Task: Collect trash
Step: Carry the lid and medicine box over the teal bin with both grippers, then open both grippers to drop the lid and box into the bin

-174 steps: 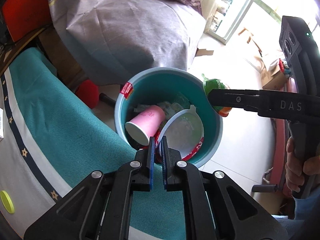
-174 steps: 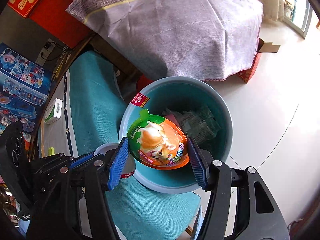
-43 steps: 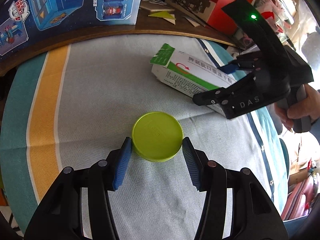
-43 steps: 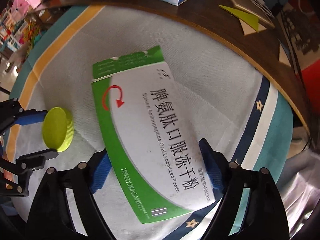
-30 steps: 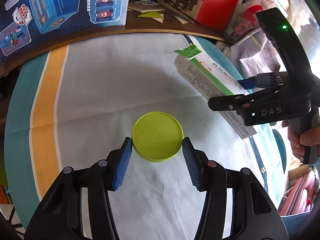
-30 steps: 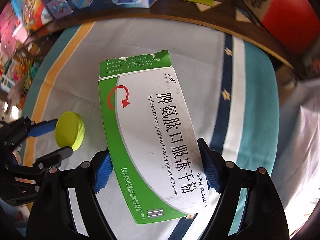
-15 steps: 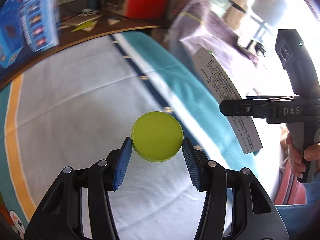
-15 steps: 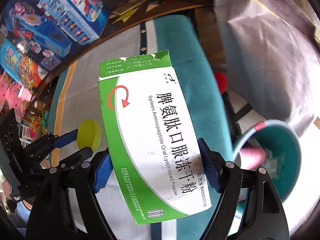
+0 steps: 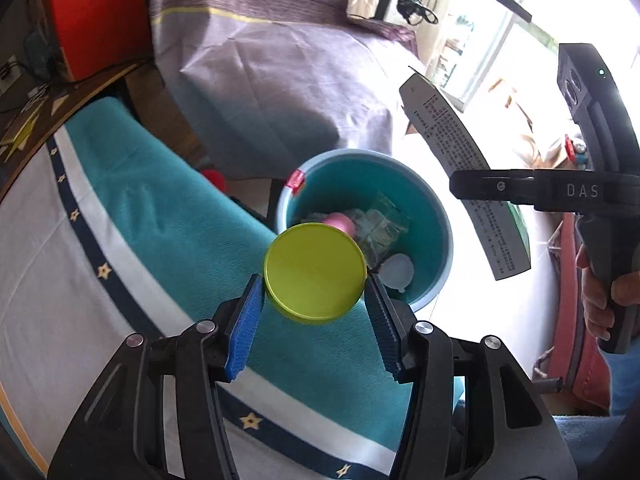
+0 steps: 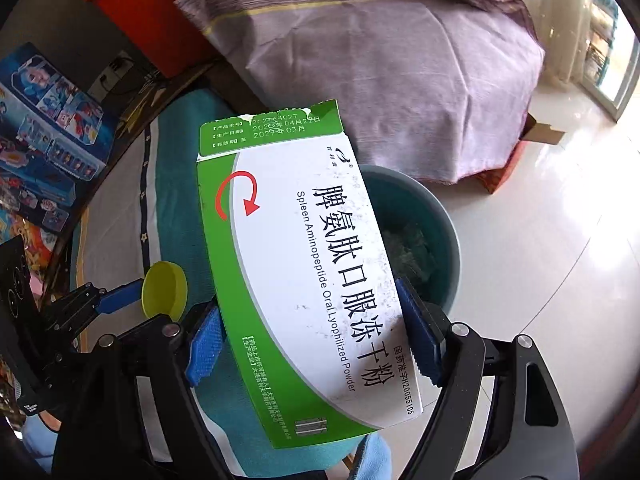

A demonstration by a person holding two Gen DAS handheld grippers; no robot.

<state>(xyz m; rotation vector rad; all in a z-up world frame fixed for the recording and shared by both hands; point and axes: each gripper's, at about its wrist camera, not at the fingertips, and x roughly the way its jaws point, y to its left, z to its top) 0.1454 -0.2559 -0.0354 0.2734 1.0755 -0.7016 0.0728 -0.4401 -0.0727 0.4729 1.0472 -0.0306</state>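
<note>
Two hand-held grippers are in view, each carrying one piece of trash. The left hand-held gripper point(image 9: 315, 312) is clenched on a single yellow-green round lid point(image 9: 315, 273), its blue pads pressing the lid's rim on either side, and holds it in the air over the near edge of the bin. The right hand-held gripper point(image 10: 310, 340) grasps one green-and-white medicine carton point(image 10: 304, 268) across its width, printed face towards the camera, with its torn top flap tilted away. In the left wrist view the carton appears edge-on to the right of the bin, beside a person's hand point(image 9: 604, 300) around the gripper's handle.

One light blue bin point(image 9: 436, 280) with a teal inside stands on the pale glossy floor point(image 10: 540, 220), just beside the bench. It holds a pink cup point(image 9: 340, 222), crumpled clear plastic and a round white lid.

The bench point(image 9: 48, 280) is draped with a cloth in white and teal, with a navy stripe dotted with stars. Behind it sit a large bundle under purple-grey fabric point(image 10: 392, 80), a red box and blue toy boxes. A bright window washes out the far right.

From the right wrist, the carton hides most of the bin, and the rest of the bin's contents are hard to make out.
</note>
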